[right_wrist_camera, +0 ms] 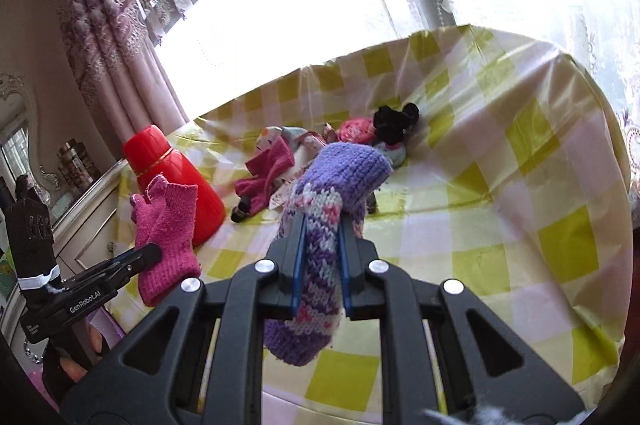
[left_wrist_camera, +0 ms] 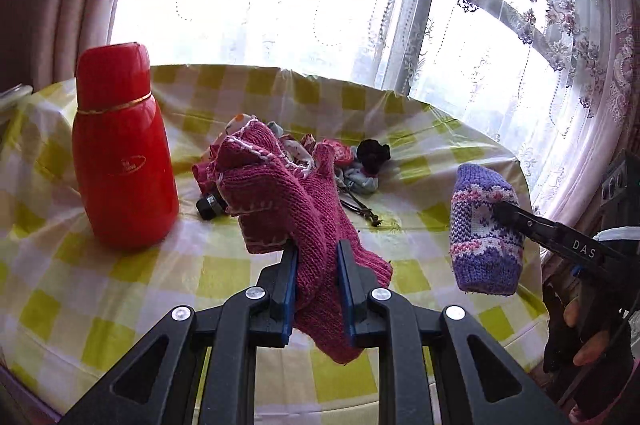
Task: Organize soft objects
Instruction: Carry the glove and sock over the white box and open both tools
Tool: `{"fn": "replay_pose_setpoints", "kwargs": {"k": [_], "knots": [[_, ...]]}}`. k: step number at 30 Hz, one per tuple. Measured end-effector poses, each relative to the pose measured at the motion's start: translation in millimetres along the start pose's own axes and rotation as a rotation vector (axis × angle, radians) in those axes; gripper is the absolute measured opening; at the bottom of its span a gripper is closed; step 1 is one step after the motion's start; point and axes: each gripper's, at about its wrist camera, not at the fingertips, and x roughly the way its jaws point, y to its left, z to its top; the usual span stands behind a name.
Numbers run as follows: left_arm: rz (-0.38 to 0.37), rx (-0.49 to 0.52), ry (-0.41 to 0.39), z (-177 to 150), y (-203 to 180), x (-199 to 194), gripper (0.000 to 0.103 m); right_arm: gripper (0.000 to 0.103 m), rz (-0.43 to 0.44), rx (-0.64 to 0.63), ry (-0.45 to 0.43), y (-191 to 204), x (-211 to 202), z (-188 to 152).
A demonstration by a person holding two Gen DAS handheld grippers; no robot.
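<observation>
My left gripper [left_wrist_camera: 317, 249] is shut on a dark pink knitted glove [left_wrist_camera: 296, 201], which hangs above the checked tablecloth [left_wrist_camera: 120, 265]. From the right wrist view the same pink glove [right_wrist_camera: 166, 241] dangles at the left in the left gripper [right_wrist_camera: 154, 253]. My right gripper [right_wrist_camera: 323, 225] is shut on a purple, white and pink knitted sock [right_wrist_camera: 320, 265], also lifted off the table. In the left wrist view that purple sock [left_wrist_camera: 484, 229] hangs at the right in the right gripper [left_wrist_camera: 502, 211]. A pile of small soft items [left_wrist_camera: 320, 157] lies mid-table.
A red thermos flask [left_wrist_camera: 122, 145] stands on the table's left side, close to the pile. A black scrunchie [left_wrist_camera: 372, 151] and a small black cylinder [left_wrist_camera: 208, 207] lie by the pile. Curtains and a bright window stand behind the round table. A white cabinet [right_wrist_camera: 88, 225] stands at the left.
</observation>
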Motion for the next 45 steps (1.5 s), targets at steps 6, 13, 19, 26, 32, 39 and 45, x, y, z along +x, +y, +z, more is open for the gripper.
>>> {"fn": "replay_pose_setpoints", "kwargs": {"k": [6, 13, 19, 26, 32, 39, 45], "knots": [[0.032, 0.075, -0.112, 12.3, -13.3, -38.1, 0.019, 0.018, 0.030, -0.097, -0.091, 41.8, -34.6, 14.1], [0.051, 0.110, -0.173, 15.0, -15.7, -63.6, 0.019, 0.018, 0.065, -0.162, -0.115, 69.0, -50.8, 17.5], [0.074, 0.114, -0.186, 12.5, -7.8, -80.8, 0.019, 0.018, 0.115, -0.208, -0.100, 92.5, -51.7, 11.5], [0.117, 0.104, -0.166, 5.1, 10.6, -93.6, 0.019, 0.018, 0.184, -0.284, -0.060, 129.3, -44.2, -3.0], [0.173, 0.078, -0.137, -7.3, 36.7, -105.1, 0.019, 0.018, 0.242, -0.363, -0.028, 161.5, -37.8, -16.3], [0.269, 0.025, -0.105, -23.8, 76.2, -122.5, 0.019, 0.018, 0.321, -0.453, 0.025, 204.4, -24.2, -35.4], [0.366, -0.036, -0.067, -52.3, 113.6, -140.5, 0.019, 0.018, 0.411, -0.566, 0.077, 252.0, -10.5, -57.7]]}}
